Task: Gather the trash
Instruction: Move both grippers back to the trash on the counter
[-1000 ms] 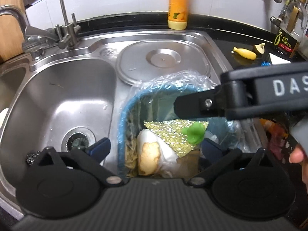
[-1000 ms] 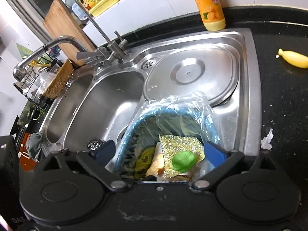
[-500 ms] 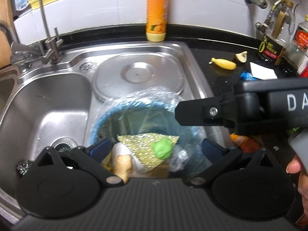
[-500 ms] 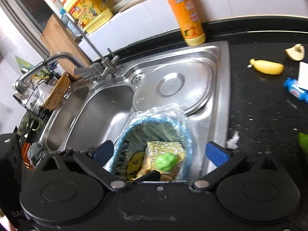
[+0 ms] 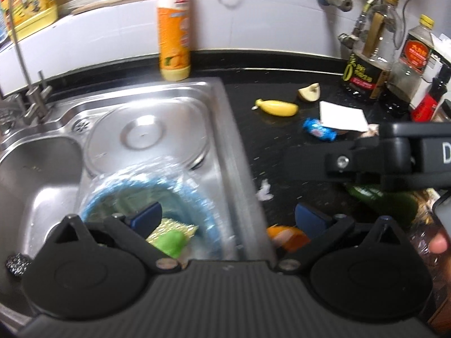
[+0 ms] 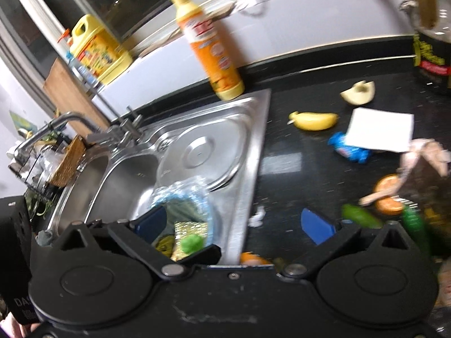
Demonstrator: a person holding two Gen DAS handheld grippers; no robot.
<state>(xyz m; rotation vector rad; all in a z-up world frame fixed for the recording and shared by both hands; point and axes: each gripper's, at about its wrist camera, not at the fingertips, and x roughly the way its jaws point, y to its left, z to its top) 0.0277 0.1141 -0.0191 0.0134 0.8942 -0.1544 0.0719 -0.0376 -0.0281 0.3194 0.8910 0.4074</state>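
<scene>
Both views have swung rightward off the sink (image 5: 225, 129) since 0.5 s ago; the black counter (image 5: 282, 174) and its litter now fill the right half of each frame.

Left gripper (image 5: 229, 217): jaws spread wide, nothing between them, straddling the sink's right rim. Right gripper (image 6: 234, 225): jaws spread, empty, likewise over that rim; its body crosses the right of the left view.

Bin (image 5: 197, 197): blue, plastic-lined, standing in the sink, holding a glittery sponge (image 6: 191, 228) and a green scrap (image 5: 172, 242).

Litter on the counter, items apart from each other: banana piece (image 5: 277, 107), pale fruit wedge (image 5: 310, 91), blue wrapper (image 5: 318, 129) partly under a white card (image 5: 342, 115), white paper scrap (image 5: 265, 191) just beside the sink, orange slice (image 6: 389, 194), green vegetable (image 6: 360, 215). A second orange piece (image 5: 287, 236) lies near the left gripper's right finger.

Orange bottle (image 5: 173, 28) stands upright behind the sink.
</scene>
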